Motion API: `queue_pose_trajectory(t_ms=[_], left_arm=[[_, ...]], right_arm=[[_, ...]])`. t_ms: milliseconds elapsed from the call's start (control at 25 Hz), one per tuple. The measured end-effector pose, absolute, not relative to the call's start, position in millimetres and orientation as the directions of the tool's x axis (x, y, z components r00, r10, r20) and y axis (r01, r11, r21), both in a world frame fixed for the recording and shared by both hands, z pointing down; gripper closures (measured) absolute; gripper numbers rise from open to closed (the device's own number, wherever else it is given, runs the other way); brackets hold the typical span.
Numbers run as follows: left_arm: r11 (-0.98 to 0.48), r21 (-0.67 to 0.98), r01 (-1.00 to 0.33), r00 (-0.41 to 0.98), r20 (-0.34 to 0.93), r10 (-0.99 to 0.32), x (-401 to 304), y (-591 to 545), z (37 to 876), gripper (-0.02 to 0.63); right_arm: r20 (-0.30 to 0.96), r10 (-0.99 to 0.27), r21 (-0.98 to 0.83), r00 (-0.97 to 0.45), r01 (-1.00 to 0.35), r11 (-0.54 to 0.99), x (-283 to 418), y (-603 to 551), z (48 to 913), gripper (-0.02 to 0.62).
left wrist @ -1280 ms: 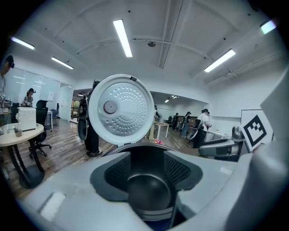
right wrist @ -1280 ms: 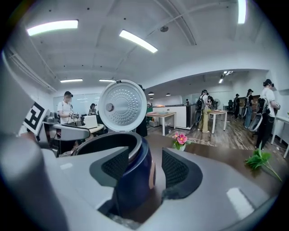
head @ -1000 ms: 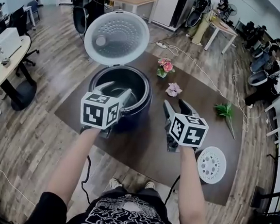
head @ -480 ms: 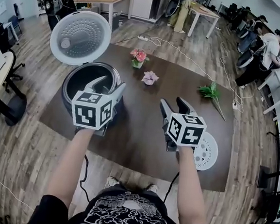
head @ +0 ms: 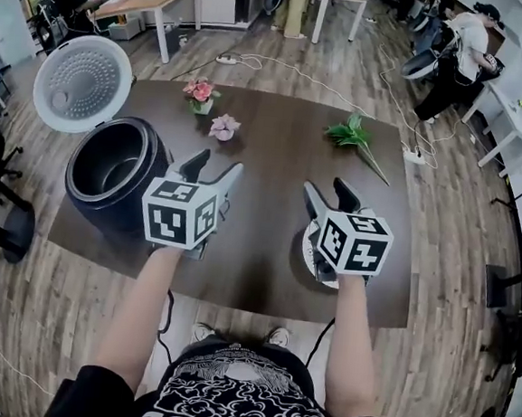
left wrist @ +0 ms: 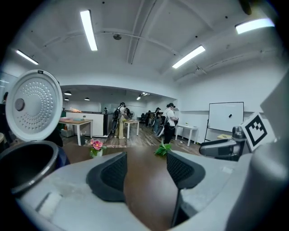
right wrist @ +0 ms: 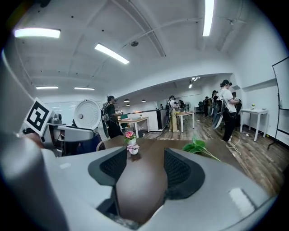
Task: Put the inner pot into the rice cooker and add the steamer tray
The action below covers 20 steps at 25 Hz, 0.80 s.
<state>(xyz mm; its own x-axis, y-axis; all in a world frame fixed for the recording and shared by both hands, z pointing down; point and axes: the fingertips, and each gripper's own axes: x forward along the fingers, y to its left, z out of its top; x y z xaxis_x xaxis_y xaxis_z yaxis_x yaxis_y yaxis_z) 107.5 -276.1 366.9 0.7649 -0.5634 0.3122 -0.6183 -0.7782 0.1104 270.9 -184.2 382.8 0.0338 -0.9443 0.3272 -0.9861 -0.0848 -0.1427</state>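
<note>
The dark rice cooker stands at the table's left with its white lid swung up, and a dark inner pot shows inside it. My left gripper hovers just right of the cooker; its jaws have just been opening and nothing is between them. My right gripper is open and empty, low over the white steamer tray, which it mostly hides. The cooker and lid fill the left of the left gripper view, beside that gripper. In the right gripper view, that gripper shows only tabletop between its jaws.
Two small pink flower pots and a green sprig lie on the far half of the brown table. Its near edge runs just below my grippers. Cables cross the wood floor beyond, where people stand at desks.
Both grippers have moved right across the table. The left one has left the cooker's rim; the right one has come over the steamer tray.
</note>
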Motion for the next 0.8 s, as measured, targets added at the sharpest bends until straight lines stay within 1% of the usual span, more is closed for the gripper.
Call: queue_pose_trajectory(t_ms=[360, 600, 720, 800], left_arm=[[-0.843, 0.162, -0.513, 0.819, 0.385, -0.425, 207.7, -211.9, 416.5, 0.318], [-0.846, 0.231, -0.480, 0.840, 0.398, -0.368, 247.5, -179.1, 449.9, 0.316], [-0.845, 0.250, -0.473, 0.837, 0.428, -0.342, 260.0, -164.5, 472.8, 0.298], [-0.833, 0.272, -0.482, 0.830, 0.446, -0.335, 266.5, -155.7, 486.8, 0.298]], right_arm=[[0.379, -0.913, -0.146, 0.150, -0.965, -0.219, 361.8, -102.8, 417.3, 0.327], [0.412, -0.896, -0.156, 0.163, -0.957, -0.245, 397.0, -69.2, 442.1, 0.320], [0.428, -0.891, -0.171, 0.150, -0.955, -0.243, 407.8, -61.3, 457.9, 0.316], [0.441, -0.887, -0.179, 0.138, -0.955, -0.237, 415.1, -55.8, 467.2, 0.314]])
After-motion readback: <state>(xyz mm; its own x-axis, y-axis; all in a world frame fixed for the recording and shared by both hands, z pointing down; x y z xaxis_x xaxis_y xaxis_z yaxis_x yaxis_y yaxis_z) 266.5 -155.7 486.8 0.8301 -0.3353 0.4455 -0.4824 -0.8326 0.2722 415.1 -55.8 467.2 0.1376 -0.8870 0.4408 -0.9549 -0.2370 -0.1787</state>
